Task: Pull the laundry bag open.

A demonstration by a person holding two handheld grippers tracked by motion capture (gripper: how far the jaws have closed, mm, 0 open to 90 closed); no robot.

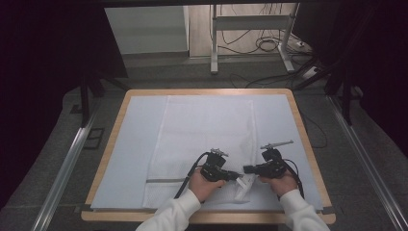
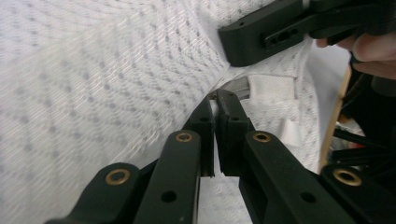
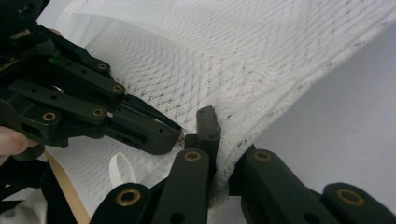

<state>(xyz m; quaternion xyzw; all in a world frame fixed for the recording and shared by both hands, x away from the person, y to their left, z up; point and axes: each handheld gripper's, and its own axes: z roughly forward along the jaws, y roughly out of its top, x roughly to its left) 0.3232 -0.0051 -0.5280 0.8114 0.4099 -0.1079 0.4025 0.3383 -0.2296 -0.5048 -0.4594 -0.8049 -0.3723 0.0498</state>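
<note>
Mesh bag [image 1: 202,139] of white netting lies flat on a pale sheet [image 1: 130,144] that covers the wooden table [image 1: 111,139], and we see its near right corner lifted between the two grippers. In the left gripper view, the left gripper [image 2: 215,100] has its jaws clenched on a fold of the netting, and a grey strip [image 2: 239,87] of the bag's edge pokes out just beyond the jaw tips. Past the tips and to their right, a white woven band [image 2: 273,88] runs across the bag, and a small white tab [image 2: 292,133] hangs below it; we can read no writing on either. The cloth to the left of the jaws is blurred, so its weave is hard to make out there.

In the right gripper view, the right gripper [image 3: 217,140] grasps the netting as well: the mesh edge drops between its jaws and hides the inner face of the right-hand one. To the left of those jaws, a white loop [image 3: 122,169] of tape lies on the mesh, partly covered by the other gripper. A fingertip [image 3: 14,142] is cut off at the left edge of that view.

From the high view, both hands [image 1: 204,185] sit at the table's near edge, white sleeves [image 1: 175,214] cut off by the bottom of the frame. We find no brand or label on anything.
</note>
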